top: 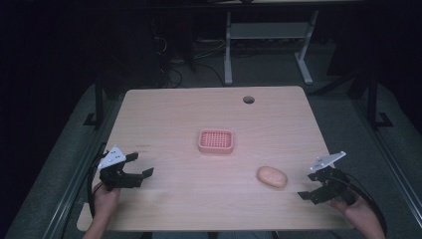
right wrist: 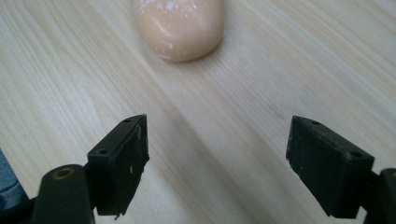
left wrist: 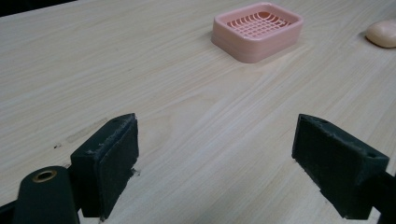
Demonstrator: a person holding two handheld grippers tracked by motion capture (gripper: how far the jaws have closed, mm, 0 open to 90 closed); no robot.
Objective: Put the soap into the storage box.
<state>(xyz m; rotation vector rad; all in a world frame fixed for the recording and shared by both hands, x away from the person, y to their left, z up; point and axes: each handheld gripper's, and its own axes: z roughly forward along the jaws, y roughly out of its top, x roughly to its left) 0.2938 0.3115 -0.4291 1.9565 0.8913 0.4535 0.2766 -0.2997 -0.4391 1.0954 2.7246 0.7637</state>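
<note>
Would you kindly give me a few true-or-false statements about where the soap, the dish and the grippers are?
1. The soap lies in the dish. False: it lies on the table, apart from the dish.
2. Both grippers are open. True: left gripper and right gripper hold nothing.
3. The soap is nearer the left gripper. False: it is nearer the right one.
4. The dish has a grid floor. True.

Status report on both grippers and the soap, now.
Left gripper open, empty, near the table's left edge. Right gripper open, empty, facing the soap bar. Soap on bare table, apart from the pink soap dish. Nothing between.
</note>
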